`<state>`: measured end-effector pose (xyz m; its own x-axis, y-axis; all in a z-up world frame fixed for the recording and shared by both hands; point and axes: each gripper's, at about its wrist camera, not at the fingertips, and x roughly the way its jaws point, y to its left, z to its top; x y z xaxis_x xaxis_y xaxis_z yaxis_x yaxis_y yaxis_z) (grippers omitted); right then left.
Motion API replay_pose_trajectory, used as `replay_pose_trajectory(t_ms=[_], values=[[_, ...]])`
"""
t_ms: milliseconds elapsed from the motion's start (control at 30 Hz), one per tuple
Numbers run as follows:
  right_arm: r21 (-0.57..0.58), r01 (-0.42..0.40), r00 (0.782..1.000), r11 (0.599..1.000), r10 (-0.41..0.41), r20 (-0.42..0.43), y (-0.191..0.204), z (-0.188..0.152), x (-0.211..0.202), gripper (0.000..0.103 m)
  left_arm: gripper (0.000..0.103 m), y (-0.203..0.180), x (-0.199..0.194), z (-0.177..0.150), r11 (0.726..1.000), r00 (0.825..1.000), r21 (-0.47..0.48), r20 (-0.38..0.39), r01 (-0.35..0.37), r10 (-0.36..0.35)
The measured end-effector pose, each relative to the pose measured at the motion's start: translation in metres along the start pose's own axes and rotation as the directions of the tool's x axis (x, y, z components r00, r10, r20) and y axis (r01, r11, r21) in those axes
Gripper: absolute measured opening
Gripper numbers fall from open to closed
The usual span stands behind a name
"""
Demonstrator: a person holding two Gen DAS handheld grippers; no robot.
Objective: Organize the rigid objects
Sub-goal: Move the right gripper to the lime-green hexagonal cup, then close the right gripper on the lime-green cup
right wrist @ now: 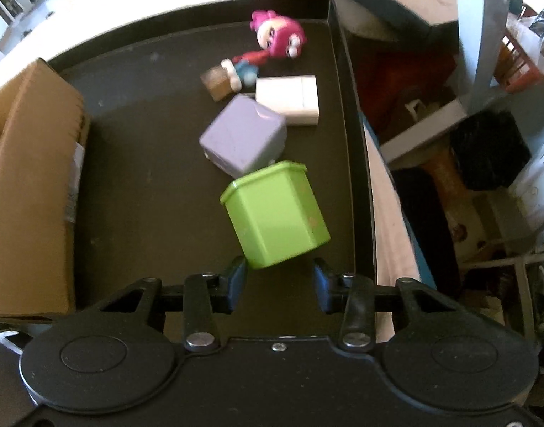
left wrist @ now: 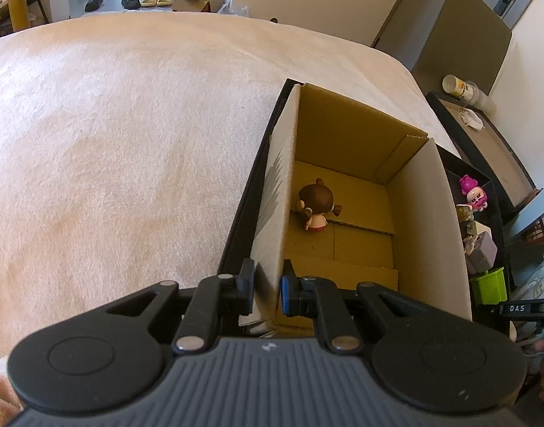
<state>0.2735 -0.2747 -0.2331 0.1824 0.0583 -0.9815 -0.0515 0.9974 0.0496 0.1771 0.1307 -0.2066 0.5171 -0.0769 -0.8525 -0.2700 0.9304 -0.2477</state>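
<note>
Fingers of the left gripper [left wrist: 266, 286] are pinching the near end of the white side wall of a cardboard box [left wrist: 346, 163], one pad outside the wall and the blue pad inside, closed tight on the card. Fingers of the right gripper [right wrist: 279, 284] are standing wide apart, gripping nothing, with the near bottom corner of a green square tin [right wrist: 275, 215] lying between the tips; whether the left tip is touching it cannot be told.

Inside the box, a brown-haired doll figure [left wrist: 316, 210] is lying on the cardboard floor against the pinched wall. The box is sitting in a black tray [right wrist: 136, 178] that is resting on a cream fleece blanket [left wrist: 122, 135].

Beyond the green tin, which is lying tilted on the tray floor, a lilac cube [right wrist: 243, 138] is touching its far edge. A white rectangular block [right wrist: 289, 99] is lying just behind the cube, near the tray's right wall. A small brown cube [right wrist: 216, 82] is sitting beside a pink-haired figure [right wrist: 272, 44] that is lying on its side toward the tray's far wall.

Past the blanket, slippers [left wrist: 152, 0] are lying on the floor.
</note>
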Motion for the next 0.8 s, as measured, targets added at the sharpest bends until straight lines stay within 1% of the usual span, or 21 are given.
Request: replay_pose_trajectory(t_ms=[33, 67, 133, 200, 233, 267, 300, 333, 400, 533, 633, 700, 800], values=[[-0.003, -0.002, 1.0, 1.0, 0.002, -0.003, 0.002, 0.0, 0.002, 0.032, 0.013, 0.0, 0.0, 0.0, 1.0, 1.0, -0.004, 0.0, 0.003, -0.003], [-0.007, -0.006, 1.0, 1.0, 0.006, -0.002, 0.004, 0.001, 0.003, 0.029, 0.013, 0.001, 0.0, 0.0, 1.0, 1.0, -0.007, 0.001, 0.005, -0.005], [-0.033, 0.005, 1.0, 0.999, -0.005, -0.006, 0.009, 0.002, 0.002, 0.029, 0.013, 0.001, 0.0, 0.0, 1.0, 1.0, -0.009, 0.002, 0.007, -0.007], [-0.053, 0.022, 1.0, 0.998, -0.023, -0.017, 0.012, 0.001, 0.0, 0.034, 0.013, 0.001, 0.0, 0.0, 1.0, 1.0, -0.01, 0.003, 0.008, -0.008], [-0.061, 0.033, 0.999, 0.998, -0.035, -0.024, 0.013, 0.002, -0.001, 0.046, 0.013, 0.002, 0.0, 0.0, 1.0, 1.0, -0.011, 0.003, 0.01, -0.01], [-0.061, 0.043, 0.999, 0.997, -0.045, -0.028, 0.013, 0.003, -0.002, 0.063, 0.013, 0.002, 0.0, 0.0, 1.0, 1.0, -0.011, 0.002, 0.012, -0.012], [-0.061, 0.048, 0.998, 0.997, -0.05, -0.024, 0.012, 0.002, -0.005, 0.067, 0.013, 0.002, 0.0, 0.0, 1.0, 1.0, -0.012, 0.002, 0.013, -0.013], [-0.065, 0.056, 0.998, 0.996, -0.057, -0.018, 0.011, 0.003, -0.008, 0.068, 0.013, 0.002, 0.0, 0.0, 1.0, 1.0, -0.011, 0.001, 0.015, -0.015], [-0.071, 0.066, 0.998, 0.995, -0.067, -0.005, 0.01, 0.006, -0.016, 0.068, 0.014, 0.002, 0.0, 0.0, 1.0, 1.0, -0.008, 0.0, 0.017, -0.017], [-0.107, 0.069, 0.996, 0.992, -0.064, 0.055, 0.01, 0.016, -0.029, 0.068, 0.014, 0.002, 0.001, 0.0, 1.0, 1.0, -0.006, 0.001, 0.021, -0.021], [-0.141, 0.084, 0.996, 0.986, -0.076, 0.056, 0.015, 0.021, -0.021, 0.068, 0.014, 0.002, 0.001, 0.0, 1.0, 1.0, -0.007, 0.001, 0.023, -0.023], [-0.149, 0.087, 0.996, 0.985, -0.082, 0.038, 0.016, 0.022, -0.013, 0.065, 0.014, 0.002, 0.001, 0.0, 1.0, 1.0, -0.006, 0.002, 0.023, -0.023], [-0.154, 0.07, 0.997, 0.986, -0.066, 0.031, 0.017, 0.023, -0.002, 0.056, 0.014, 0.002, 0.0, -0.001, 1.0, 1.0, -0.006, 0.005, 0.023, -0.023]])
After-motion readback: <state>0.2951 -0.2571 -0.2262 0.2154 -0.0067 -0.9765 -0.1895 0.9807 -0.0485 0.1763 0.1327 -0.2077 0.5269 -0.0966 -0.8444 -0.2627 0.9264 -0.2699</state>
